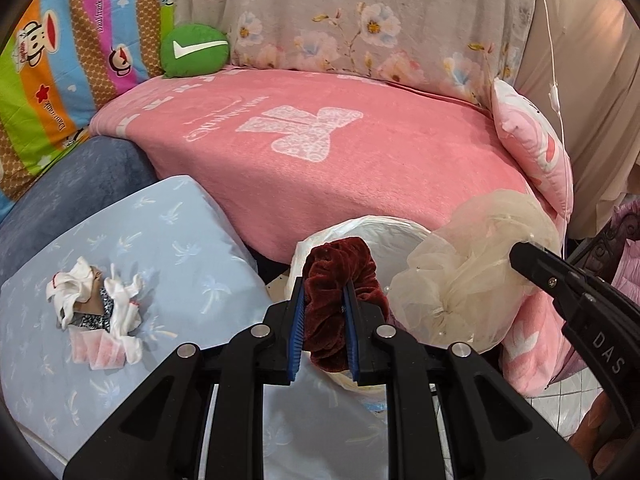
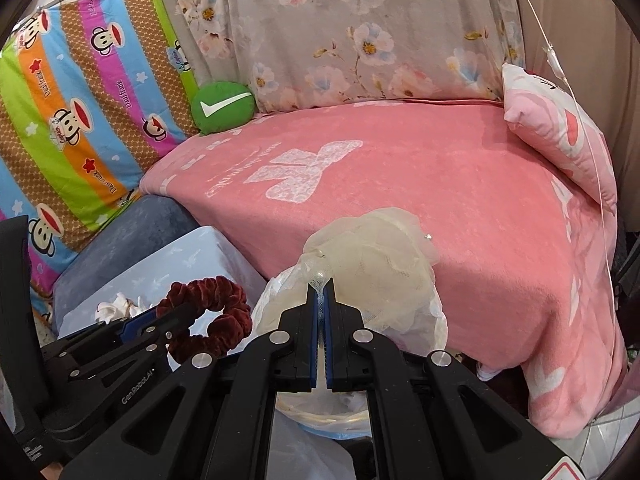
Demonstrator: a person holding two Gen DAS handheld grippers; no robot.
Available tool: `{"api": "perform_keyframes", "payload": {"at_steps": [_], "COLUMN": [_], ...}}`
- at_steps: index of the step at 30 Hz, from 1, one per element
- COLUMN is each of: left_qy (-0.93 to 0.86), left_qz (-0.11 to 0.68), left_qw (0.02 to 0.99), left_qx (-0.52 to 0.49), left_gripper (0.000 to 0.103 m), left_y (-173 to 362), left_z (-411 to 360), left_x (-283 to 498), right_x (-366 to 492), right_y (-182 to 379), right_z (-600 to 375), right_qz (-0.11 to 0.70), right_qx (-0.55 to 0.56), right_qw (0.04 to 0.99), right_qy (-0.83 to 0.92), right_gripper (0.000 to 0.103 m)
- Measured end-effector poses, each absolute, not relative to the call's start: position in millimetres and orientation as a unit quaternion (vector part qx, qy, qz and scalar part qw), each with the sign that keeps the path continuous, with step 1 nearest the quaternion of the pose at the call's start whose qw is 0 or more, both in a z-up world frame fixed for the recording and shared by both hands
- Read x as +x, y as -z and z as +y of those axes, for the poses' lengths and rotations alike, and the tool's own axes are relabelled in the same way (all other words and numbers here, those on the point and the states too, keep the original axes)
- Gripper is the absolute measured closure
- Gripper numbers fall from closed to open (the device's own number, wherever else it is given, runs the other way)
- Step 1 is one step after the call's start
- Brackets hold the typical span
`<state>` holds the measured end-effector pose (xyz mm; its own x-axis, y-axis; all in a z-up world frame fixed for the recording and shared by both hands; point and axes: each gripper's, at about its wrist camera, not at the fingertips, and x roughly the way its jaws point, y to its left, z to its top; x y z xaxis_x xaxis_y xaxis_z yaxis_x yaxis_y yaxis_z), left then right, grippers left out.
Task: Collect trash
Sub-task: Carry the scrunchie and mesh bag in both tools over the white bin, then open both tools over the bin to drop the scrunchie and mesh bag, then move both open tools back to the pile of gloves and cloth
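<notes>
My left gripper is shut on a dark red velvet scrunchie, which hangs over the white-lined trash bin. The same scrunchie shows in the right wrist view at lower left, pinched by the left gripper. My right gripper is shut on a cream mesh scrunchie, held above the bin's white liner. That cream scrunchie sits at right in the left wrist view, with the right gripper on it. A pile of crumpled tissues and wrappers lies on the light blue cushion.
A pink blanket covers the sofa seat behind the bin. A green round cushion and a striped cartoon cushion stand at the back left, a pink pillow at the right. A thin white cable hangs at right.
</notes>
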<state>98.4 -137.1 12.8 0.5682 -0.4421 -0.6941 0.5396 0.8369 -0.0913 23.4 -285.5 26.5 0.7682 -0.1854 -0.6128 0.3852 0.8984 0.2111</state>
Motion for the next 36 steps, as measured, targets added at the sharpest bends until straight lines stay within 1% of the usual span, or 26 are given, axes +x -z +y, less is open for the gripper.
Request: {"api": "perform_keyframes", "payload": {"at_steps": [9, 11, 12, 13, 14, 15, 16, 17, 19, 21, 25, 36], "left_qy": [0.297, 0.3, 0.298, 0.293, 0.287, 0.281, 0.275, 0.271, 0.265, 0.261, 0.253, 0.233], "left_qz": [0.379, 0.38, 0.382, 0.383, 0.382, 0.38, 0.377, 0.377, 0.382, 0.384, 0.381, 0.378], "left_qw": [0.873, 0.872, 0.872, 0.873, 0.876, 0.879, 0.882, 0.883, 0.884, 0.884, 0.888, 0.895], "left_qx": [0.072, 0.073, 0.073, 0.071, 0.068, 0.064, 0.06, 0.059, 0.057, 0.053, 0.048, 0.035], "left_gripper": [0.084, 0.082, 0.077, 0.064, 0.056, 0.043, 0.04, 0.04, 0.04, 0.04, 0.04, 0.04], "left_y": [-5, -4, -3, -2, -1, -1, -1, 0, 2, 2, 1, -1], "left_z": [-162, -165, -165, -164, -163, -161, -158, -156, -152, -147, -136, -104], "left_x": [104, 107, 108, 110, 112, 113, 114, 116, 119, 121, 121, 119], "right_x": [33, 36, 37, 38, 39, 40, 41, 41, 42, 44, 47, 52], "right_y": [-13, -13, -12, -12, -11, -11, -10, -9, -9, -8, -8, -8], "right_z": [-300, -301, -301, -301, -301, -301, -302, -302, -300, -296, -286, -249], "right_qz": [0.314, 0.315, 0.315, 0.314, 0.312, 0.312, 0.311, 0.31, 0.308, 0.31, 0.315, 0.327], "right_qx": [0.17, 0.17, 0.17, 0.171, 0.17, 0.171, 0.173, 0.175, 0.176, 0.175, 0.168, 0.149], "right_qw": [0.92, 0.92, 0.919, 0.919, 0.92, 0.919, 0.919, 0.919, 0.919, 0.919, 0.919, 0.923], "right_qy": [0.161, 0.162, 0.162, 0.164, 0.168, 0.17, 0.17, 0.172, 0.175, 0.172, 0.165, 0.138], "right_gripper": [0.101, 0.101, 0.1, 0.097, 0.094, 0.092, 0.085, 0.076, 0.071, 0.07, 0.065, 0.063]}}
